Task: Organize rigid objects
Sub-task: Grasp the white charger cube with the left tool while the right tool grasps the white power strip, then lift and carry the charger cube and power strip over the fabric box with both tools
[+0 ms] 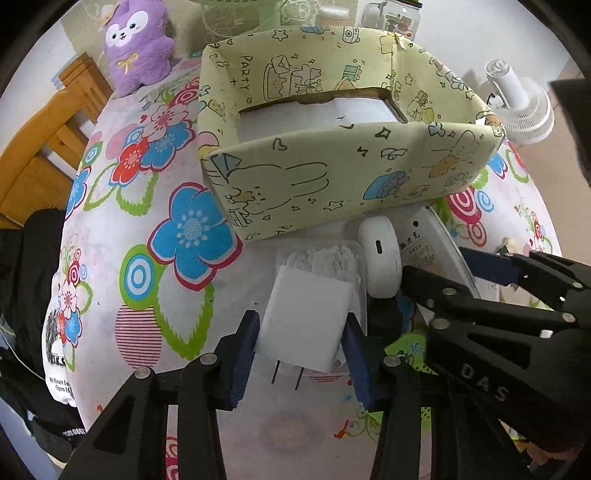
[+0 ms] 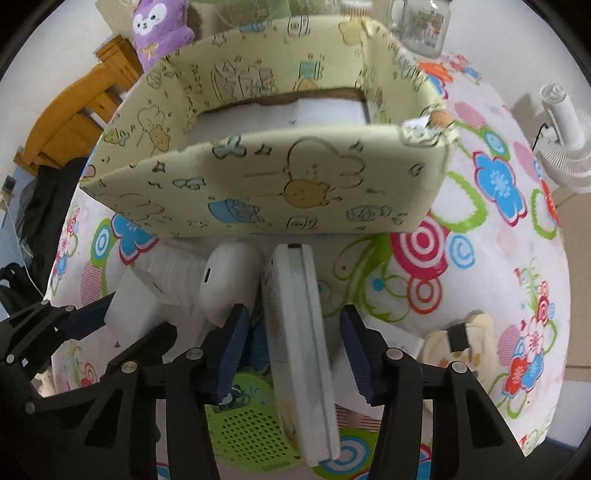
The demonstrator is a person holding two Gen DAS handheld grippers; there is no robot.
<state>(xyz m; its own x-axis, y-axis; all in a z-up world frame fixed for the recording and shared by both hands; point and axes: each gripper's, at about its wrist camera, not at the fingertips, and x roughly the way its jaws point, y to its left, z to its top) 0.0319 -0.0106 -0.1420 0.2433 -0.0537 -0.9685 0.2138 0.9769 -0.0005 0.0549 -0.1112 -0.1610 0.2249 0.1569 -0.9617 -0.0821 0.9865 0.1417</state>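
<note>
Broadly, a flower-printed surface [image 1: 184, 229] carries everything, and the biggest thing on it is a pale yellow-green cardboard box [image 1: 351, 177] covered in cartoon drawings, open at the top with a white sheet showing on its floor. Behind the box a purple plush toy [image 1: 136, 44] sits at the far left edge, a white fan [image 1: 524, 107] stands off to the right, and a glass jar [image 2: 421, 26] is visible at the back. Just in front of the box's near wall lie the smaller items in a row: a flat white device [image 2: 299, 343] standing on its long edge, a rounded white case [image 2: 229, 280] with a port slot just to its left, and a white plug adapter [image 1: 306, 325] further left, with a crumpled clear wrapper [image 1: 325, 258] between the adapter and the box. A green perforated object [image 2: 247, 432] lies under the flat device's near end. The left tool [image 1: 301, 354] is clenched on the white plug adapter, its blue pads [image 1: 243, 354] pressing both sides while the two metal prongs point back toward the camera. The right tool [image 2: 295, 350] straddles the flat white device with its pads spread; there is a clear gap on the right side and a narrower one on the left, so it is released and grips nothing. A small cream-coloured item [image 2: 461, 339] with a black band rests near the right tool's outer side.
</note>
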